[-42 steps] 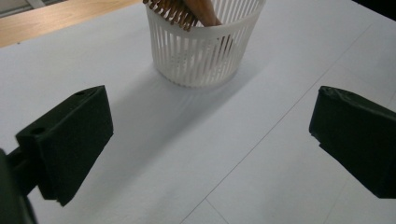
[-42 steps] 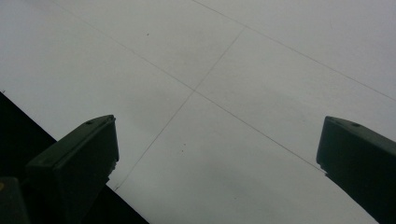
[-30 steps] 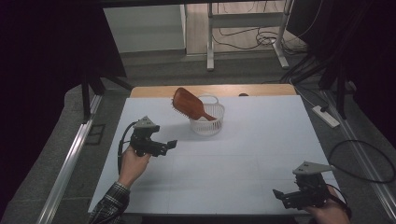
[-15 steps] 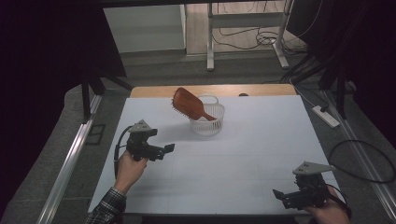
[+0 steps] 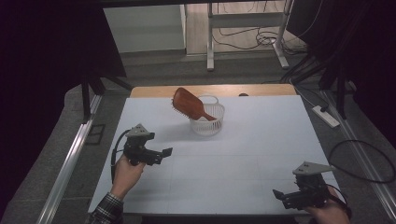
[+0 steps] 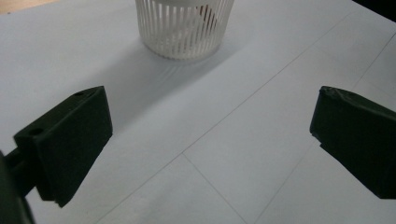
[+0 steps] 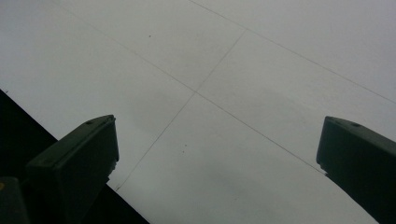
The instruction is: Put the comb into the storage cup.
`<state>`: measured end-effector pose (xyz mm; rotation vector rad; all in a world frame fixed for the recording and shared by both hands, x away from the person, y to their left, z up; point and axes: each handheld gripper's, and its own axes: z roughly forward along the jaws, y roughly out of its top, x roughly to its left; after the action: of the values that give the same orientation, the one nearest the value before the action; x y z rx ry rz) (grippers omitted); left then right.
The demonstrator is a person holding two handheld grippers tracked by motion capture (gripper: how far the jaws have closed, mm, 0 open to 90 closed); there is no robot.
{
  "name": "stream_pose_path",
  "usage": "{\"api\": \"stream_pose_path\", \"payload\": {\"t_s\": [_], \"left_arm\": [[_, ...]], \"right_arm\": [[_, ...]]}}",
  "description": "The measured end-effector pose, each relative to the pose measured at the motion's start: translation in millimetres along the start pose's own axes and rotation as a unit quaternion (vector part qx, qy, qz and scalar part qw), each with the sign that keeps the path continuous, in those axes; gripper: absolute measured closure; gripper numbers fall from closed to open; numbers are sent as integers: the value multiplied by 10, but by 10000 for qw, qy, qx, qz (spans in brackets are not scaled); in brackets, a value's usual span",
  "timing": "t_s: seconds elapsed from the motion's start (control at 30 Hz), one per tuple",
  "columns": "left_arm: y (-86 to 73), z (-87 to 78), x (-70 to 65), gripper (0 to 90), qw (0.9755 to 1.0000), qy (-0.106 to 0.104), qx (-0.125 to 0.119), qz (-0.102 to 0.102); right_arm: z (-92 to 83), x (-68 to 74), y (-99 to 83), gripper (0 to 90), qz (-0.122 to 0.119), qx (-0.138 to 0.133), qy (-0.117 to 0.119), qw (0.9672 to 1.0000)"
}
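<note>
hairbrush is sitting in white slotted basket; left tongs and right tongs both gaping wide, empty. judging placement done; next, parking hands.

Both grippers are black, blocky tools, each topped by a grey three-cornered plate. The left gripper, at the lower left of the high view, trails a black cable that loops down beside the left hand, and a plaid cuff shows at the wrist. The right gripper sits at the lower right. In each gripper view, two matte black jaws with flat, slanted faces rise from the bottom corners; the left-hand jaw shows small round holes.
</note>
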<state>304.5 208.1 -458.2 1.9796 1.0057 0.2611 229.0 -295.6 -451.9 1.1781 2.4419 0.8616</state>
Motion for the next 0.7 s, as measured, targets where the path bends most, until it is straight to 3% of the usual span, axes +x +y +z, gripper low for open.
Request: {"api": "stream_pose_path", "payload": {"t_s": [0.27, 0.7], "left_arm": [[-93, -70, -32, 0, 9999, 83, 108, 1], [-208, -216, -70, 0, 9998, 147, 47, -128]], "right_arm": [[-2, -1, 0, 0, 7, 9, -6, 10000], [0, 1, 1, 0, 5, 19, -19, 10000]]}}
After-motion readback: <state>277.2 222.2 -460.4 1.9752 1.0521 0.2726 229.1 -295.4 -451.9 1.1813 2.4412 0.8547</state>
